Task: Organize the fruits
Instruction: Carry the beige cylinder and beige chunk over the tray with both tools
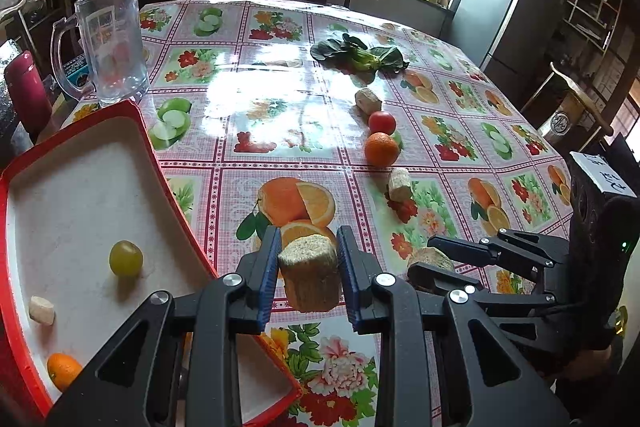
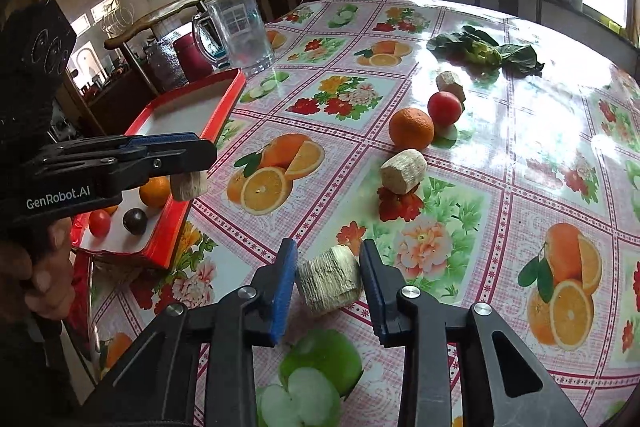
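Red tray point(image 1: 168, 183) at left already holds a grape point(image 1: 126, 258) and small orange point(image 1: 63, 370); left gripper point(image 1: 308, 269) clamps a sugarcane chunk point(image 1: 310, 277) beside it, right gripper point(image 2: 329, 281) brackets another chunk point(image 2: 330, 279), grip uncertain, while mid-frame orange point(image 2: 411, 129) and tomato point(image 2: 444, 108) remain.

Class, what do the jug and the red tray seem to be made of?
Jug: clear glass or hard plastic, glossy; the background shows through its walls, and the look leaves it open which. Red tray: probably plastic, with a smooth red rim and a matte white, slightly scuffed floor.
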Motion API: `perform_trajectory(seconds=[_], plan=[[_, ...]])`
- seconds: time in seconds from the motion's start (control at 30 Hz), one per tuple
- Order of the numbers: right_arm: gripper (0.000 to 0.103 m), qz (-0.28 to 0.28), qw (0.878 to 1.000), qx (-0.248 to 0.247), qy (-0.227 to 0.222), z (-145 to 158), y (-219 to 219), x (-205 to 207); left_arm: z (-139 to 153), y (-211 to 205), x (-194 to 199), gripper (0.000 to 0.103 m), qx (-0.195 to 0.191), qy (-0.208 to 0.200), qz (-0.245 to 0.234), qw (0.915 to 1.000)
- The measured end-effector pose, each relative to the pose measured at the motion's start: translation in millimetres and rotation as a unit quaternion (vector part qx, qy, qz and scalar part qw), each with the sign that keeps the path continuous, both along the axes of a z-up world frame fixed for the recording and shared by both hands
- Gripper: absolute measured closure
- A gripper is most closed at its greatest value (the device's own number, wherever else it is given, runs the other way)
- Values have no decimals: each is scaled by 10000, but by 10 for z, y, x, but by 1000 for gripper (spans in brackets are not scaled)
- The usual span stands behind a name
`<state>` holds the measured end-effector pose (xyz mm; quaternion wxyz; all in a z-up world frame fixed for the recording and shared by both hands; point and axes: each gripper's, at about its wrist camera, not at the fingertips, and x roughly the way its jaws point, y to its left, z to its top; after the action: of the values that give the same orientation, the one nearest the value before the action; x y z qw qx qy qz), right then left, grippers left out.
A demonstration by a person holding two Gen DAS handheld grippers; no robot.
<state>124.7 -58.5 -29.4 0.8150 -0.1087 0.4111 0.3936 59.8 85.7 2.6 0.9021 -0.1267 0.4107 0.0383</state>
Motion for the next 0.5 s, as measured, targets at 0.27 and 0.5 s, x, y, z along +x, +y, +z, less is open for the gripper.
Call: perform_trajectory(seconds=[0.27, 0.5], plan=[[71, -13, 9996, 276, -16, 218, -37, -13, 60, 89, -164, 77, 15, -92, 120, 9999], [71, 233, 9991, 349, -108, 347, 209, -131, 79, 248, -346, 77, 28, -139, 313, 9994]])
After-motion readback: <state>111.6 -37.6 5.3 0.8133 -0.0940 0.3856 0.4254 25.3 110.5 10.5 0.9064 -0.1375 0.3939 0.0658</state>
